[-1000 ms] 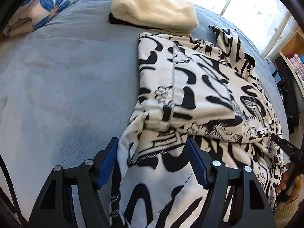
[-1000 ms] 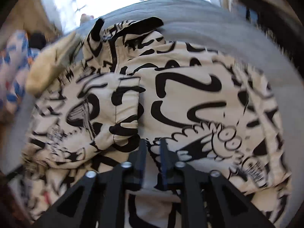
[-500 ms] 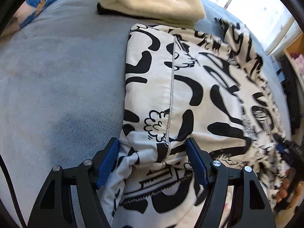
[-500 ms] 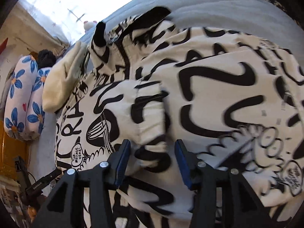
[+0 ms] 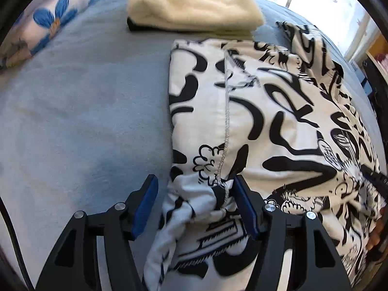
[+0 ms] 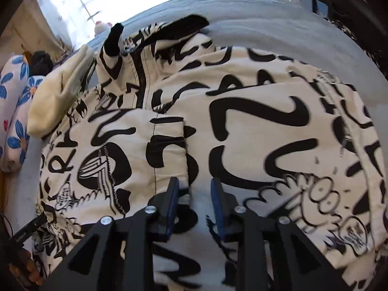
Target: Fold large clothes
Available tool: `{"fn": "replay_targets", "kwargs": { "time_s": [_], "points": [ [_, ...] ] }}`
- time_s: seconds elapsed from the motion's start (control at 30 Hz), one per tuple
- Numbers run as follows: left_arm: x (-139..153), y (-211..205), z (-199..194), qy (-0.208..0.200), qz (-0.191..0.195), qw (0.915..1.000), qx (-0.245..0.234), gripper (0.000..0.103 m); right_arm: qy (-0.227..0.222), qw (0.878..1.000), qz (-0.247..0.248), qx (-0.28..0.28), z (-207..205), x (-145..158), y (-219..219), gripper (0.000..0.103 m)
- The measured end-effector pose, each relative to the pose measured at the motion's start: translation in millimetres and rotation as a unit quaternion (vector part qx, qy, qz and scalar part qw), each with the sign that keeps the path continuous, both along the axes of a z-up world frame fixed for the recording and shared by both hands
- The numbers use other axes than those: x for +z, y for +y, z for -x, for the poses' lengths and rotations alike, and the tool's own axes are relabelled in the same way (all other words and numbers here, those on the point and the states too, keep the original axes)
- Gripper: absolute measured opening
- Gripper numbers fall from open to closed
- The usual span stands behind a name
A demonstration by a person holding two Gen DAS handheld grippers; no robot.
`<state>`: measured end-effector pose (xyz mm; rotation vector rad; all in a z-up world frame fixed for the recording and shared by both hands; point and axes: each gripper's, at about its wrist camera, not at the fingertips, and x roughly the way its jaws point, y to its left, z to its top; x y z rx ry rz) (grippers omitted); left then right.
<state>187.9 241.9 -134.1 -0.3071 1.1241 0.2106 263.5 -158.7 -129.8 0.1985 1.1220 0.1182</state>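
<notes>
Nearest in the left wrist view, we note the left claw (image 5: 194,203) spread wide, blue pads either side of a bunched fold of the white garment with bold black graphic print (image 5: 278,121); the right pad touches the cloth, the left pad stands clear of it. In the right wrist view, the right claw (image 6: 194,201) is partly apart, straddling a ridge of the same garment (image 6: 254,133) without pinching it. The garment lies partly folded on the grey-blue bed cover (image 5: 84,109). Beyond it, touching its far edge, lies a folded cream fleece (image 5: 194,7). Farthest left sits a blue-flowered white pillow (image 5: 48,21).
</notes>
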Motion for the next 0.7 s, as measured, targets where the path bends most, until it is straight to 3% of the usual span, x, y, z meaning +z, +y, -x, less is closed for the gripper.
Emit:
{"fn": "replay_targets", "kwargs": {
  "time_s": [0.13, 0.27, 0.33, 0.43, 0.5, 0.6, 0.7],
  "points": [
    [35.7, -5.9, 11.9, -0.053, -0.027, 0.9982, -0.008, 0.062, -0.035, 0.999, 0.018, 0.004, 13.6, 21.6, 7.0, 0.028],
    [59.3, -10.8, 7.0, -0.108, -0.026, 0.9938, -0.001, 0.062, -0.073, 0.996, 0.014, 0.054, 28.3, 42.3, 45.8, 0.028],
    [54.7, -18.5, -7.0, -0.102, -0.029, 0.9944, -0.002, 0.061, -0.073, 0.992, 0.002, 0.099, 30.3, 45.5, 76.9, 0.028],
    [40.3, -35.2, -21.0, -0.086, -0.004, 0.9959, -0.028, 0.041, -0.066, 0.984, -0.009, 0.163, 39.3, 39.5, 124.0, 0.028],
    [27.0, -54.1, -29.5, -0.073, 0.005, 0.9961, -0.05, 0.039, -0.061, 0.976, 0.005, 0.21, 48.5, 28.4, 157.1, 0.028],
    [4.8, -69.4, -40.0, -0.044, -0.018, 0.9972, -0.057, 0.039, -0.031, 0.967, 0.048, 0.25, 54.0, -0.7, 184.1, 0.028],
    [-14.4, -64.3, -44.1, -0.021, -0.023, 0.9979, -0.057, 0.038, -0.005, 0.971, 0.045, 0.237, 50.5, -17.3, 171.7, 0.022]
  ]
}}
